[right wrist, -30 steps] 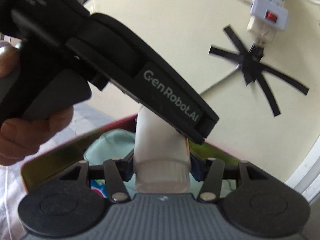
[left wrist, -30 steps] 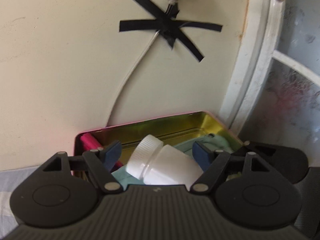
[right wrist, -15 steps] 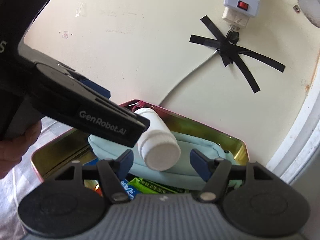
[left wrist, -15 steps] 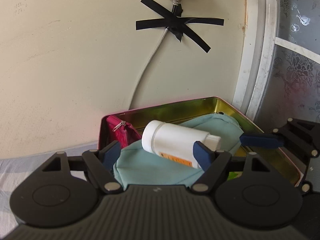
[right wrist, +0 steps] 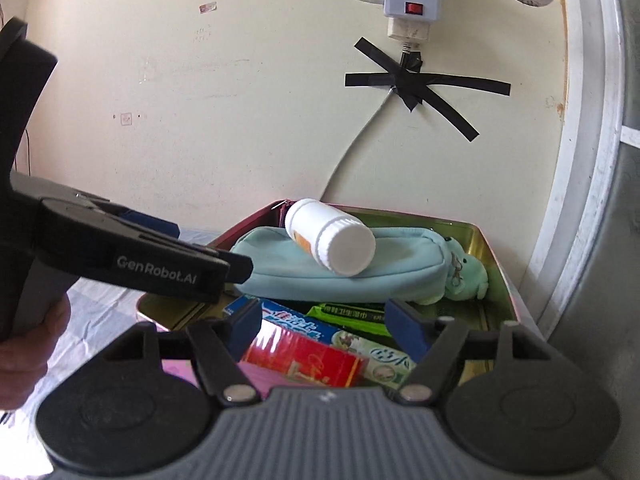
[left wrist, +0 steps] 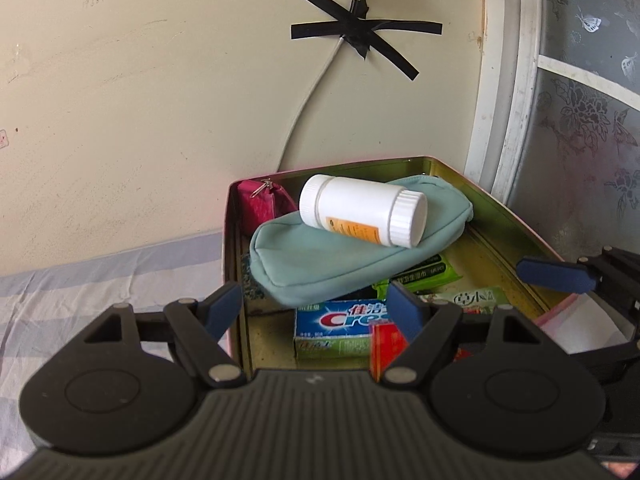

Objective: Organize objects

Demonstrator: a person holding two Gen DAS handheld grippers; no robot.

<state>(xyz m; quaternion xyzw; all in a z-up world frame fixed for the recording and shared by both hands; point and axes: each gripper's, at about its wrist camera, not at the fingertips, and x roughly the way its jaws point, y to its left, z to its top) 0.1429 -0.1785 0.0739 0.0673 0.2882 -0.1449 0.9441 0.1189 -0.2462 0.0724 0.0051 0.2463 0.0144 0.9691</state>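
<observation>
One white bottle (left wrist: 363,210) lies on its side atop one teal pouch (left wrist: 340,256), toward the far wall of the open tin box (left wrist: 516,220). The pouch covers much of what lies under it: a green packet (left wrist: 428,272) shows only at its edge, and a red pouch (left wrist: 264,204) in the far left corner is partly hidden behind it. Near the front edge, one toothpaste carton (left wrist: 340,334) is cut off by the left gripper (left wrist: 314,308), and one red box (right wrist: 304,358) is half hidden behind the right gripper (right wrist: 326,330). A plush charm (right wrist: 466,278) hangs off the teal pouch's right end. Both grippers hang with their fingers spread, holding nothing, short of the box's near edge. The striped cloth (left wrist: 80,292) under the box runs out of view.
</observation>
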